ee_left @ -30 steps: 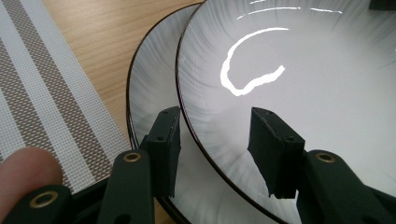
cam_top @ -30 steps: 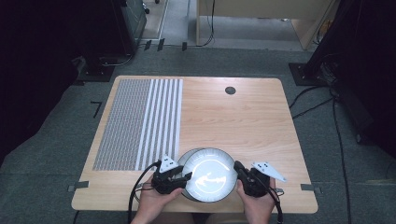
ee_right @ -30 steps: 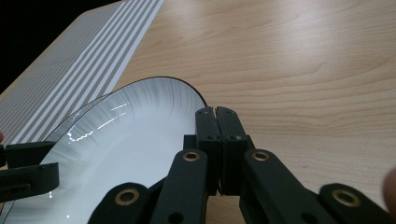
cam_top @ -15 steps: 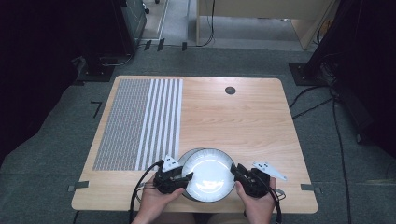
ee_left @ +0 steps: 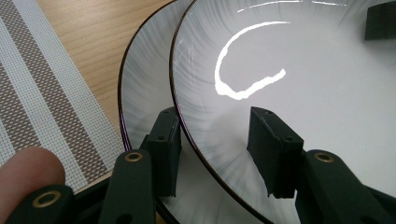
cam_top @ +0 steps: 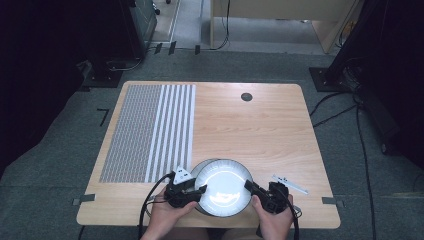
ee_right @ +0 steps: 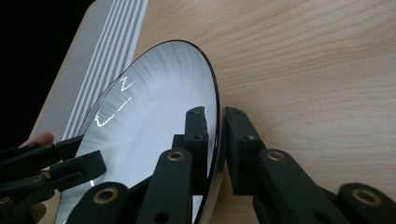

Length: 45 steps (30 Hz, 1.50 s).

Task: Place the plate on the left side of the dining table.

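Two white plates with dark rims are stacked near the table's front edge. The top plate (cam_top: 222,187) (ee_left: 303,93) (ee_right: 154,102) sits shifted right over the lower plate (cam_top: 196,171) (ee_left: 144,93). My left gripper (cam_top: 197,190) (ee_left: 219,149) straddles the top plate's left rim, one jaw under it between the plates, the other on its inner face. My right gripper (cam_top: 250,187) (ee_right: 217,140) has just been closing and pinches the right rim of the top plate. Each gripper shows in the other's view: left gripper (ee_right: 51,163), right gripper (ee_left: 380,21).
A grey and white striped placemat (cam_top: 150,130) (ee_left: 46,93) covers the left part of the wooden table (cam_top: 260,130). A small white strip (cam_top: 290,183) lies right of my right hand. A black round grommet (cam_top: 246,96) sits near the far edge. Cables lie on the floor.
The glare on the top plate has shifted and dimmed, so the plate has tilted slightly. Both hands stay where they were.
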Each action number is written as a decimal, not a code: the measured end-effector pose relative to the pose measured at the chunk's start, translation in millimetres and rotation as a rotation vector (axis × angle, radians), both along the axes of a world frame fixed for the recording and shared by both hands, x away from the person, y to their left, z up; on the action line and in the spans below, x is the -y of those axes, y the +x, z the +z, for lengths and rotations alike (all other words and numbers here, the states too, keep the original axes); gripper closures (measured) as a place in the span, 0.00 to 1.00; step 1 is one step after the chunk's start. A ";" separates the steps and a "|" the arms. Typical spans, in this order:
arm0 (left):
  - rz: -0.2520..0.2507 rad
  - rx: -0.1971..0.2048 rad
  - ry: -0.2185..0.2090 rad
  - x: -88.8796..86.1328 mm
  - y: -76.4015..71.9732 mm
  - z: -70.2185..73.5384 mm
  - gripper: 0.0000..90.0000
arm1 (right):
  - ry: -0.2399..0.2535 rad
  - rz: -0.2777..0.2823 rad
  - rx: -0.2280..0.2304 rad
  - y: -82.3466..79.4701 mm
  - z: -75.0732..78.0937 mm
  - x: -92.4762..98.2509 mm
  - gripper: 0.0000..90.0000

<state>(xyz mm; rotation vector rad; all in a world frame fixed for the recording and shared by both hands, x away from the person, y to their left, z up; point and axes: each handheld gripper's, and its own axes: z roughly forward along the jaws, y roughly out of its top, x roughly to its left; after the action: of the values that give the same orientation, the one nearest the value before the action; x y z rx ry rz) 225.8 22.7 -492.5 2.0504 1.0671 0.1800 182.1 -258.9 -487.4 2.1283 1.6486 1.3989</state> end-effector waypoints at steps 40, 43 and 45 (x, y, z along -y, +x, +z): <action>0.095 -0.017 -0.071 -19.6 -1.8 20.6 0.72 | 0.244 -0.030 -0.011 12.3 2.7 -2.4 0.92; 0.106 -0.014 -0.075 -24.1 0.4 24.2 0.72 | 0.239 -0.022 -0.009 16.2 6.4 -6.3 0.92; 0.116 -0.010 -0.079 -27.6 2.5 27.3 0.72 | 0.243 -0.015 -0.007 20.7 9.4 -9.7 0.92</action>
<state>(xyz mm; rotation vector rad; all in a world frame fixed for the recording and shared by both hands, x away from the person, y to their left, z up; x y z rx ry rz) 228.3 50.3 -465.1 1.9224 1.1821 0.1836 202.8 -249.2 -478.1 2.2656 1.5300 1.6654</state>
